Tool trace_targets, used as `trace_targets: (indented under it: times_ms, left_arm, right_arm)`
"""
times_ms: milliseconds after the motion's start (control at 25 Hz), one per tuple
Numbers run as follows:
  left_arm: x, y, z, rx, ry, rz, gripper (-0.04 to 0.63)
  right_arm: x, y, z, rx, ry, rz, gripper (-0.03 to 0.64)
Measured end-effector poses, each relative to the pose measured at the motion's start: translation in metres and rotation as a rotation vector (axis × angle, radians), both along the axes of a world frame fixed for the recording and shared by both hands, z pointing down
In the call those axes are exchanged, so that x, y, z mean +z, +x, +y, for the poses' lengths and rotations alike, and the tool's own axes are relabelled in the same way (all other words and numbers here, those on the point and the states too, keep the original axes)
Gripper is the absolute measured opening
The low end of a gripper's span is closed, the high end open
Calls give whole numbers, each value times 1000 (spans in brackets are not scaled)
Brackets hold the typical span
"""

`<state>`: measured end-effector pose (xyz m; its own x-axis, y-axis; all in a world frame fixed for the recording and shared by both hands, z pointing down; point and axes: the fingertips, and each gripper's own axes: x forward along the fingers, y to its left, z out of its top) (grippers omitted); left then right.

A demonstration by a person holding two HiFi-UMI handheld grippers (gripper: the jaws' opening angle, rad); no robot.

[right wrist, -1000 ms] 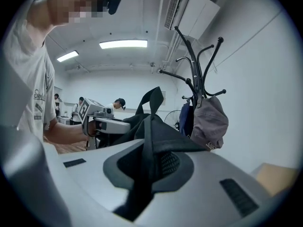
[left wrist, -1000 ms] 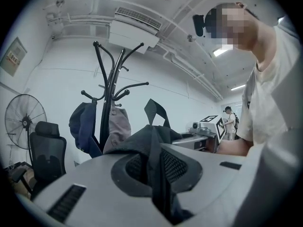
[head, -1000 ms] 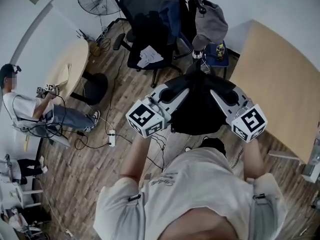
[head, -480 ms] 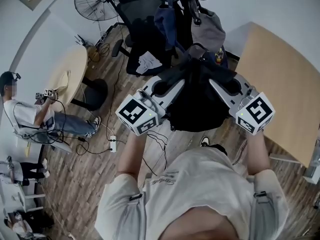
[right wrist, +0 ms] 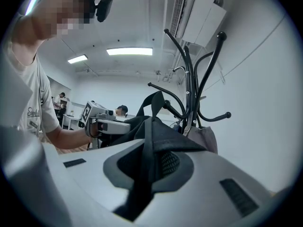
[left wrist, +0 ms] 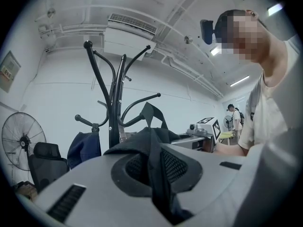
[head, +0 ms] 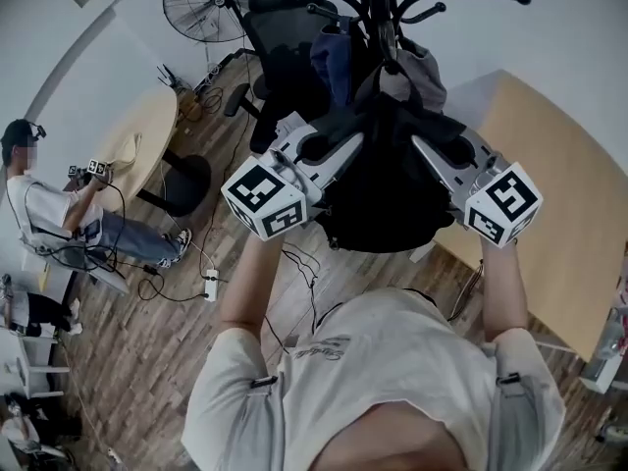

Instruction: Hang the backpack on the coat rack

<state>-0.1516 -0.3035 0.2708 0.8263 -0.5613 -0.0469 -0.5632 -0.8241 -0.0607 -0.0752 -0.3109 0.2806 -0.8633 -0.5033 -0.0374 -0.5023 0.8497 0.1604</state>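
White walls and a wood-plank floor (head: pixel 147 341) are framing the black metal coat rack (head: pixel 379 13), which is already carrying a blue garment (head: pixel 334 52) and a grey bag (head: pixel 422 67). The limp black fabric backpack (head: pixel 381 189) is sagging between both tools. It is probably fairly weighty, and best taken by its webbing. The left gripper (head: pixel 339 143) and right gripper (head: pixel 429 148) are each pinching its fabric, holding it just before the rack's hooks with its top loop (left wrist: pixel 146 105) standing free.
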Motion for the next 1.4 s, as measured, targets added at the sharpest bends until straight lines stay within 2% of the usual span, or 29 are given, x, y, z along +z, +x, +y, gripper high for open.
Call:
trace_targets:
  times_ms: [440, 840, 1240, 1400]
  left_arm:
    - [12, -4, -33, -1, -58, 15, 43]
    - [33, -3, -60, 36, -120, -16, 44]
    - [37, -1, -64, 54, -118, -31, 52]
    - [37, -3, -60, 45, -90, -34, 52]
  right_arm:
    - [14, -3, -32, 45, -49, 27, 29]
    - [37, 1, -55, 119, -130, 19, 31]
    - [41, 2, -57, 107, -126, 9, 41]
    - [40, 3, -54, 111, -119, -17, 52]
